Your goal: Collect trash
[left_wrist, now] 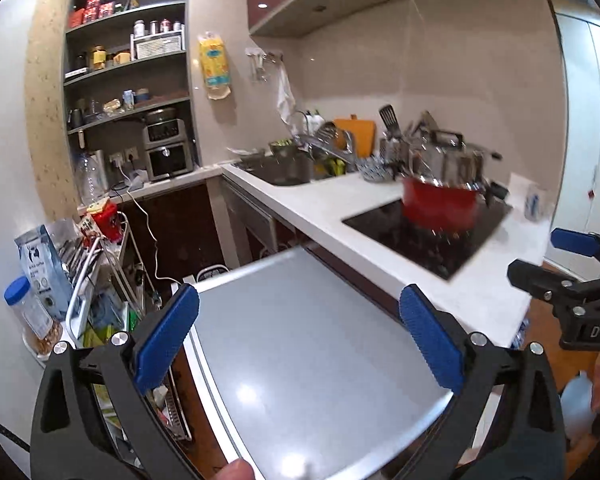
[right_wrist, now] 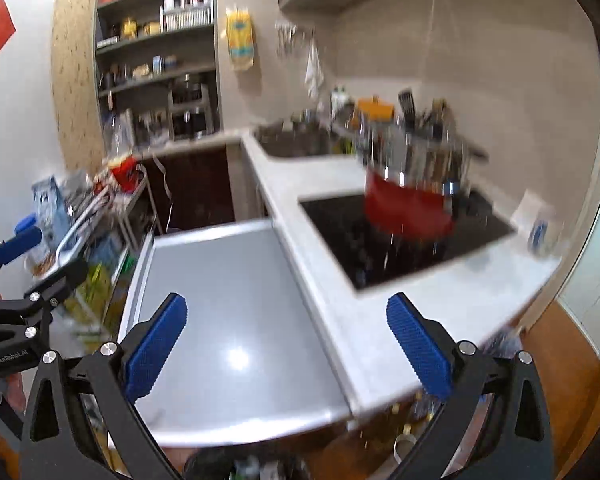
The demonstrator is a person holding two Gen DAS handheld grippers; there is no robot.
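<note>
Both tongs stand wide apart with nothing between their blue pads: the left gripper and the right gripper each hang above a grey appliance top, gripping no trash; no earlier step can be read from that.

Going left to right in the left wrist view: a cluttered wire cart with a blue-lidded jar and packets; open shelves above a small oven; a sink set in the white worktop; a red pot on the black hob; a small white carton near the worktop's far end; the right gripper's arm at the edge.

As for the task's thing, no clear piece of trash shows on the worktop; the right wrist view gives a blurred heap of wrappers low down, beneath the worktop's near edge, perhaps a bag or bin, though I cannot tell which. My judgement: collecting is either between items or near its end; what is left is unclear, since the carton and cart packets may or may not count as rubbish.
</note>
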